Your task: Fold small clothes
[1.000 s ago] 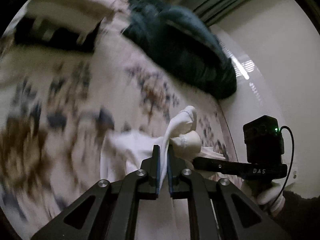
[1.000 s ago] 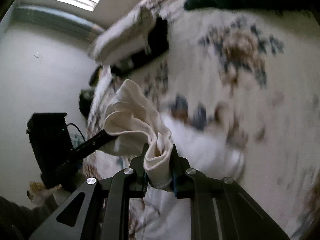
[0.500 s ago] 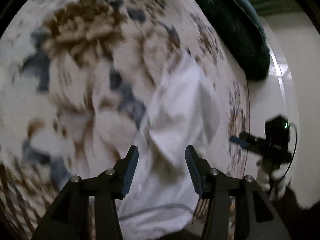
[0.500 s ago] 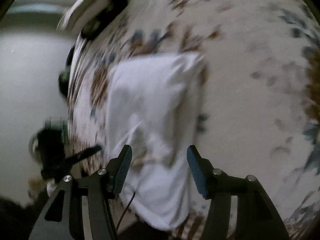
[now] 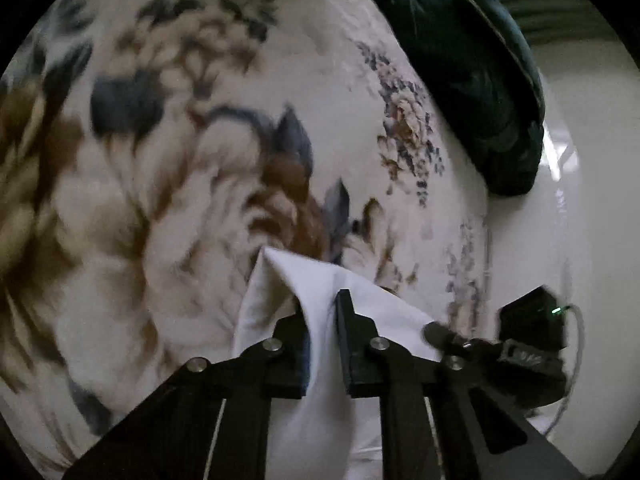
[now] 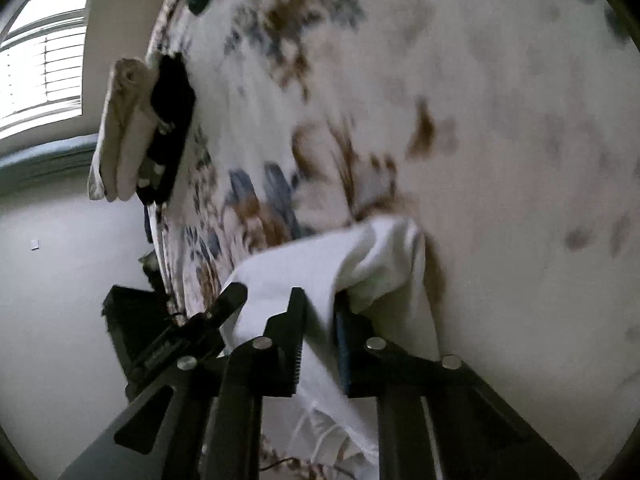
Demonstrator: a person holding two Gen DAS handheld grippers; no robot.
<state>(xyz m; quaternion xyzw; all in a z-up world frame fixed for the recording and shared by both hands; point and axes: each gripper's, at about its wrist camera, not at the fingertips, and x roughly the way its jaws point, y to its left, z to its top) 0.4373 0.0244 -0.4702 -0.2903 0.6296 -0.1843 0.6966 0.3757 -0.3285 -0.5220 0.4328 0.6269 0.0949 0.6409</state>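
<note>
Floral bedding (image 5: pixel 208 184) in brown and blue covers the bed, and pale walls stand behind it. On this bed lies a small white garment (image 5: pixel 320 360), and both grippers hold it by a raised fold. The left gripper (image 5: pixel 322 312) has its fingers (image 5: pixel 345 320) closing on a ridge of the white cloth, which passes between them and hangs down toward the camera. The right gripper (image 6: pixel 320 308) does the same on the other side of the garment (image 6: pixel 320 268): its fingers (image 6: pixel 296 312) are closing, and a band of cloth runs between them. Each gripper appears in the view of the other, just beside the garment's edge. A dark green blanket (image 5: pixel 472 72) lies bunched at the far side of the bed. In the right wrist view, folded beige cloth (image 6: pixel 120 132) rests against a black object (image 6: pixel 168 128) near the bed's edge, and a bright window (image 6: pixel 40 76) is behind them.
</note>
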